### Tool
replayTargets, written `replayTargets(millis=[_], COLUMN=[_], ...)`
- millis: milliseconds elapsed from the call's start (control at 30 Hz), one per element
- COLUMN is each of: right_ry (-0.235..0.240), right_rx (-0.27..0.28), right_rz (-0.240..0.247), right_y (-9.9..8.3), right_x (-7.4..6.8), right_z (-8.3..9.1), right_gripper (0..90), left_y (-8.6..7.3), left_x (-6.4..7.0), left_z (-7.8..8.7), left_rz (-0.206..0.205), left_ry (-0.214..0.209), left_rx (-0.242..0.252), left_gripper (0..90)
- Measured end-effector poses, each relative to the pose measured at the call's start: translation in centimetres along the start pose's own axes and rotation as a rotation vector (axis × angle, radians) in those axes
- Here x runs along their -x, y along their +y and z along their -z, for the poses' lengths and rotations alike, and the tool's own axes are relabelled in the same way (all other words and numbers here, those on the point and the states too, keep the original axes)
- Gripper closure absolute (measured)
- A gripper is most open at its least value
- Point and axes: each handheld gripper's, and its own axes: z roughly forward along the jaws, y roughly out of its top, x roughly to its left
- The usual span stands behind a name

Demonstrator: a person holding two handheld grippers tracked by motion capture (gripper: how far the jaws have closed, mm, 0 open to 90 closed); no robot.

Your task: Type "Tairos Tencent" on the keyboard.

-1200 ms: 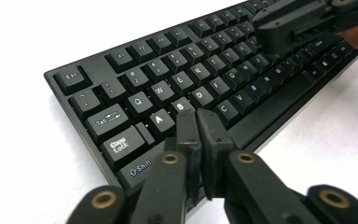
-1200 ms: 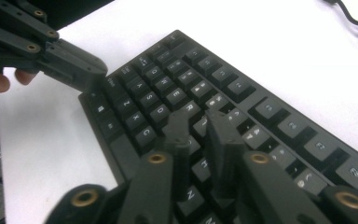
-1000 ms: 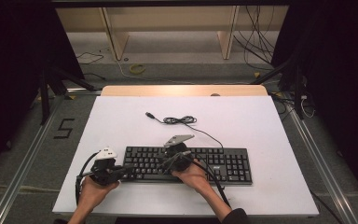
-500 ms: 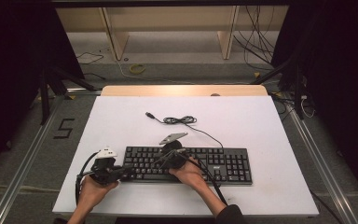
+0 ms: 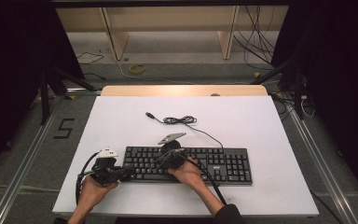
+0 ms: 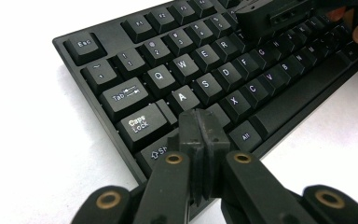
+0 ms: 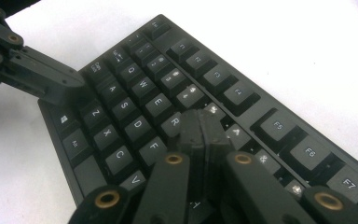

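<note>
The keyboard (image 5: 186, 164), long axis three-to-nine o'clock, was met by both closed-jawed hand-held grippers, left hand-held gripper (image 6: 199, 130) at its nine o'clock end.

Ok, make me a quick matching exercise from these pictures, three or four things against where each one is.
Things:
1. left gripper
2. right gripper
3. keyboard cable
4. keyboard

Places:
A. coiled on the table behind the keyboard
B. over the letter keys near R and F
C. at the keyboard's left end, by Shift
D. flat on the white table, near the person

Pairs: 1-C, 2-B, 3-A, 4-D
</note>
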Motion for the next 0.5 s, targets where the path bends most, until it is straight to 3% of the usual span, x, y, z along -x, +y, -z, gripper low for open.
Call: replayTargets(millis=[500], right_ry=[-0.008], right_rx=[-0.012], right_rz=[-0.008], right_y=[-0.15], right_x=[-0.06], right_z=[-0.19], right_gripper=[90.0], left_y=[-0.03], left_x=[-0.06], left_z=[-0.13], left_rz=[0.002], left_ry=[0.005], left_rx=[-0.011], left_gripper=[89.1])
